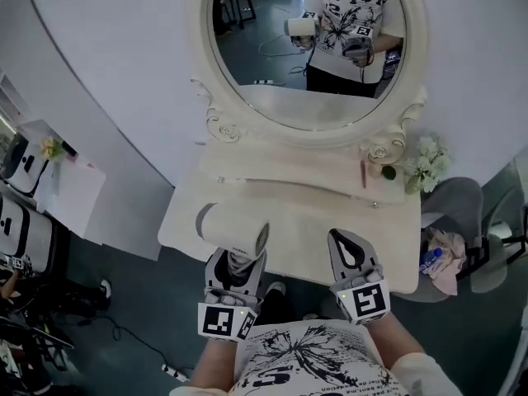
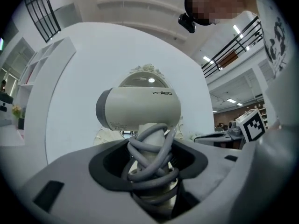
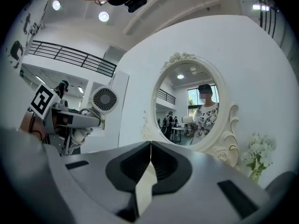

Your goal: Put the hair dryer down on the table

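— Left gripper [image 1: 235, 262], below the mirror [image 1: 307, 48]?
— Grips the hair dryer [image 1: 236, 229] by the handle, jaws spread wide and pressed on the gray cord [image 2: 152, 155] wound round it. Holds the dryer upright over the near edge of the surface [image 1: 322, 213], below the mirror's left side, barrel sideways.
— Touching the surface?
— Cannot tell.
— Right gripper [image 1: 338, 238]?
— Hovers below the mirror's right side, over the same near edge. Jaws closed tight together, nothing between them.
— Anything else by the mirror?
— White flowers [image 1: 426, 165], just off its lower right.
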